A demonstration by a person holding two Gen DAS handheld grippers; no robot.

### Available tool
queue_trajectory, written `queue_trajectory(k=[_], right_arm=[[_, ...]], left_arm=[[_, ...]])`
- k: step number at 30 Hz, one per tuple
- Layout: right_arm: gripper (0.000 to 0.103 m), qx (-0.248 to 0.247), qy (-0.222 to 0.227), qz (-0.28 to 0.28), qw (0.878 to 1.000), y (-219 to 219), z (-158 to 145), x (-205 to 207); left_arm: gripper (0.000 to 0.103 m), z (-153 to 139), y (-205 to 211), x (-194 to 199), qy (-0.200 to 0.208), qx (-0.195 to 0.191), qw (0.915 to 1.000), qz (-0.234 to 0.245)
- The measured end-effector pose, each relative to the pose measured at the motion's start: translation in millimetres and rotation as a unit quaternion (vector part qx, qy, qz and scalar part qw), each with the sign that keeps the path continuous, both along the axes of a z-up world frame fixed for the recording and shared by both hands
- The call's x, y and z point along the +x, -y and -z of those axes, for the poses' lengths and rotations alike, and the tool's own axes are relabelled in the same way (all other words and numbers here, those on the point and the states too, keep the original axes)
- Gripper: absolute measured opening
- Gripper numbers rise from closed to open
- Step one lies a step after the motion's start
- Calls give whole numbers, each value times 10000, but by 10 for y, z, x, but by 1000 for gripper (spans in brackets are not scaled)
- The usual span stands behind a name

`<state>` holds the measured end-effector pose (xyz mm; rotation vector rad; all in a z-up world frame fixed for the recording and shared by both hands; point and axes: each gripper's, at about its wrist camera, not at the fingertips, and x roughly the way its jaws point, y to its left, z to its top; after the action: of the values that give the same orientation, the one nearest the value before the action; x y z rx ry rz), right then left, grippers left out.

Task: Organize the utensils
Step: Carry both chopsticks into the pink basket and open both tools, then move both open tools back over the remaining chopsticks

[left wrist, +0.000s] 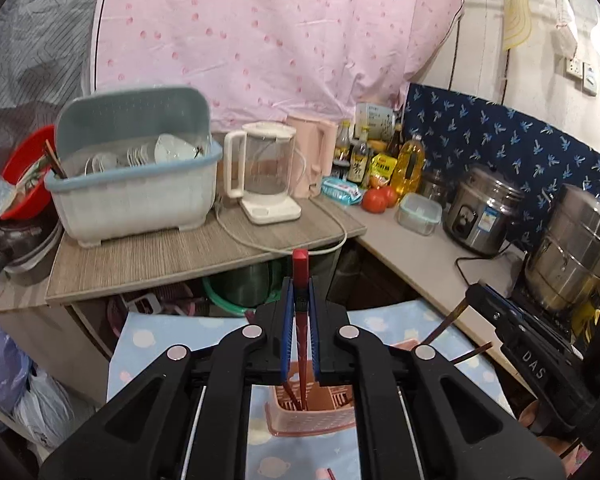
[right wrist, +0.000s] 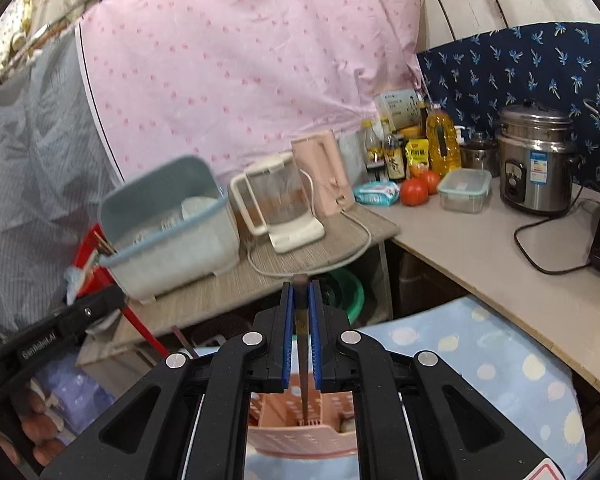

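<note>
Red-topped chopsticks (left wrist: 300,280) sit clamped betw. the blue pads of the left gripper (left wrist: 300,300), standing upright w/ lower ends down inside the pink slotted utensil holder (left wrist: 312,414). Holder rests on a light-blue cloth (left wrist: 160,344) printed w/ pastel planets, near the cloth's middle.

Right gripper (right wrist: 300,304) is closed on a dark brown chopstick (right wrist: 300,320), also upright, tip reaching into the same pink holder (right wrist: 296,436).

Readable writing: "DAS" on the right gripper's body as seen from the left wrist cam (left wrist: 534,364); "GenRobot.AI" on the left gripper's body from the right wrist cam (right wrist: 38,346).

Behind, on the wood-grain counter (left wrist: 172,252): grey-blue dish rack (left wrist: 136,164) toward its left end, white kettle (left wrist: 264,172) nr the right end, pink kettle (left wrist: 312,152) behind it. On the beige counter (right wrist: 480,248): oil bottle (right wrist: 442,144), tomatoes (right wrist: 418,188), lidded container (right wrist: 464,190), steel rice cooker (right wrist: 536,156) w/ a blue label, text too small to read. Sauce-bottle labels also illegible.
</note>
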<state>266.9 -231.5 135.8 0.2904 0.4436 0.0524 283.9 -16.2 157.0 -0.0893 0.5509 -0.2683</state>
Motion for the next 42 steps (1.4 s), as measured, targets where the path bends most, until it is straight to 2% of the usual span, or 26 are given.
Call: queue_trajectory(k=[1, 2, 3, 4, 14, 18, 20, 23, 27, 34, 37, 42], right_arm=[[23, -58, 8, 61, 10000, -3, 16, -24], [35, -92, 32, 84, 9999, -11, 21, -55], [37, -104, 86, 113, 9998, -8, 11, -105], [37, -110, 126, 133, 9998, -4, -6, -157], [38, -51, 223, 15, 9997, -3, -124, -734], [40, -32, 125, -76, 9999, -33, -44, -1090], [40, -80, -1, -128, 9999, -70, 71, -1305], [40, -160, -254, -169, 9994, -114, 315, -1629], [40, -123, -807, -226, 9964, -136, 773, -2086], [40, -55, -1739, -259, 9844, -177, 1524, -2606], [40, -85, -1950, -300, 9803, -220, 1726, -2732], [40, -155, -2121, -326, 9766, -278, 1898, -2872]], left_arm=[[11, 21, -4, -11, 17, -4, 10000, -36], [27, 29, -6, -24, 13, 18, 10000, -82], [41, 31, -8, -35, 17, 20, 9999, -108], [43, 24, -13, -59, 43, 24, 9999, -149], [44, -19, -54, -456, -7, 118, 9999, -44], [54, 75, -63, -770, -120, 231, 9997, 34], [55, 170, -65, -974, -202, 289, 9993, 122], [56, 422, -69, -1284, -431, 346, 9982, 218], [56, 899, -61, -1671, -940, 432, 9941, 325], [56, 1625, -55, -2245, -1676, 472, 9837, 458], [56, 1869, -20, -2442, -1825, 663, 9799, 466], [56, 2173, 33, -2635, -2123, 715, 9731, 546]])
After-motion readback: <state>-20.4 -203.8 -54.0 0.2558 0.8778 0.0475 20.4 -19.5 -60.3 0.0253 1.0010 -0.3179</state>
